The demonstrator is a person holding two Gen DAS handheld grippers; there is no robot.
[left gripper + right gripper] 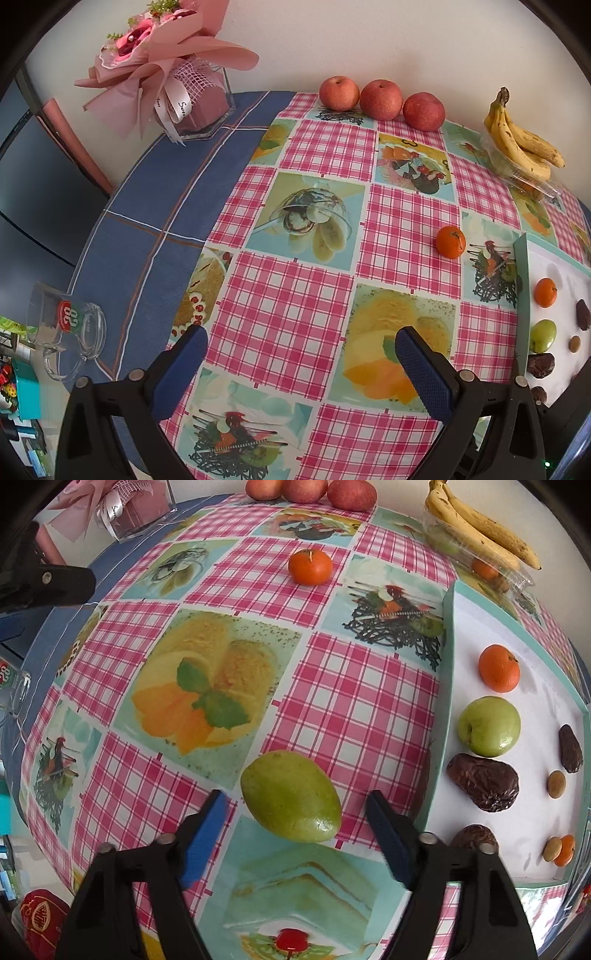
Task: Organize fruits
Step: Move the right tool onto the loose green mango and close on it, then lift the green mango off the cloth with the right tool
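A green oval fruit lies on the checked tablecloth, just left of a white tray. My right gripper points down over it, open, with a blue pad on each side of the fruit and a gap at both. The tray holds a tangerine, a round green fruit, dark dates and small nuts. Another tangerine sits loose on the cloth. My left gripper hovers open over bare cloth with nothing between its fingers.
Three red apples line the back wall. Bananas rest on a clear plastic box at the back right. A pink bouquet in a glass vase and a glass mug stand on the blue cloth at left.
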